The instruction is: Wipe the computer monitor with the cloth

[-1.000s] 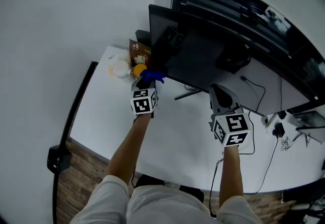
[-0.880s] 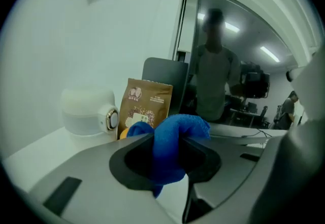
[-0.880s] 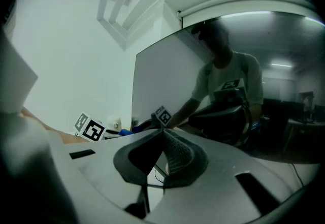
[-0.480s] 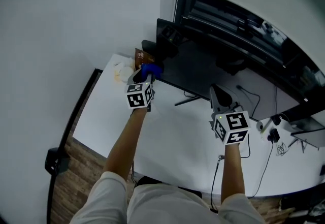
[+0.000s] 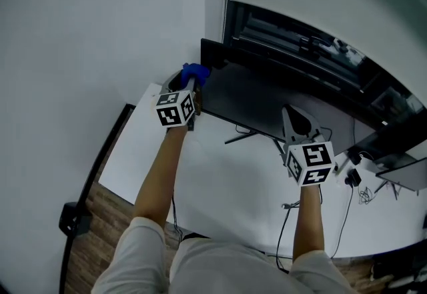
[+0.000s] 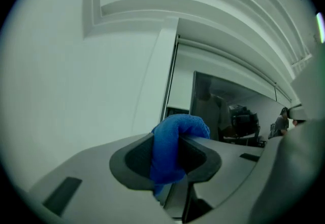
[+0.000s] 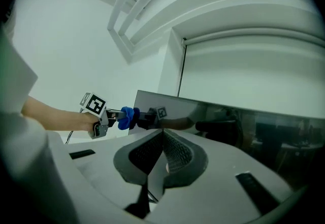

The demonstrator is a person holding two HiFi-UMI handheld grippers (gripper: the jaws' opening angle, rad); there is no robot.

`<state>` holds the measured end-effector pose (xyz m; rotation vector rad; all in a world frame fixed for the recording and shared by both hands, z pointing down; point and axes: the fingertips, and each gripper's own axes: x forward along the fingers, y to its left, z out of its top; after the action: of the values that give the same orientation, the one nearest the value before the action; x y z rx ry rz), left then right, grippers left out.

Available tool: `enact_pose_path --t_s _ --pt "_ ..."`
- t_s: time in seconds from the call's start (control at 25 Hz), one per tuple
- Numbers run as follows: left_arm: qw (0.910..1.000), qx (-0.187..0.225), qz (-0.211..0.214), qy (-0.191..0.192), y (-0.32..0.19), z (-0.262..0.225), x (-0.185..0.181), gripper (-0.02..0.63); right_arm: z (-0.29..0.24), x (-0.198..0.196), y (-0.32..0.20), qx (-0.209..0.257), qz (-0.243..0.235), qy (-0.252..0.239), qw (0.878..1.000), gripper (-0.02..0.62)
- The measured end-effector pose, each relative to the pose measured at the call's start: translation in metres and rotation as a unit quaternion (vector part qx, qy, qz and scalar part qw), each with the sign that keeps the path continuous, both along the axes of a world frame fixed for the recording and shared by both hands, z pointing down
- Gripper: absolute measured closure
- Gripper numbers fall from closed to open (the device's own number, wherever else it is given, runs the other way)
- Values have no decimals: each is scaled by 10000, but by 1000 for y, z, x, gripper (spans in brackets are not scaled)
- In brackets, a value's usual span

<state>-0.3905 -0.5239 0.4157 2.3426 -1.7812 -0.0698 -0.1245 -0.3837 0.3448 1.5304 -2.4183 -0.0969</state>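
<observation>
Left tool [image 6: 168,161]: clenched on a blue cloth [image 6: 175,134], which bulges up and out from between its jaws.
Right tool [image 7: 161,153]: jaws closed on each other with nothing between them; it hovers over the desk in front of the monitor's right half, touching nothing.
Cloth position: at the monitor's upper left corner, where it meets its own reflection in the screen.
Monitor [image 5: 263,103]: dark and wide, upright on a thin stand [image 5: 240,134], screen facing the person; in the head view its long axis runs from upper left to lower right.
Desk [image 5: 220,183]: white, with loose cables [image 5: 347,216] at its right end.
Room: plain white wall [image 5: 80,33] to the left, wood-pattern floor [image 5: 93,213] below the desk's near edge.
</observation>
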Motion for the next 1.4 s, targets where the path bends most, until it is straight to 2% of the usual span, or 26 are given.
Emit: enact_pose_path --t_s 0.2,0.52,0.64,0.8,0.92,1.12,1.4 --pt "9995 288 -86 -55 1 -46 2 469 -28 13 9 254 26 115 9996 581" --pt "9947 877 -157 -516 19 -119 11 469 -67 45 30 610 67 99 9981 581" --pt "9925 998 -147 -690 28 -138 19 469 -76 59 38 677 114 59 9976 581" --pt "9912 1103 -26 -738 48 -150 42 469 -81 80 52 706 194 30 9973 581" --pt "9892 1195 289 -792 70 -155 74 468 -87 100 64 750 312 40 9967 581" --pt "9848 1028 1220 -691 121 -147 154 464 -95 147 89 840 709 99 9939 581" --pt "9649 1262 2091 -965 190 -141 248 462 -86 210 129 783 1273 149 9887 581"
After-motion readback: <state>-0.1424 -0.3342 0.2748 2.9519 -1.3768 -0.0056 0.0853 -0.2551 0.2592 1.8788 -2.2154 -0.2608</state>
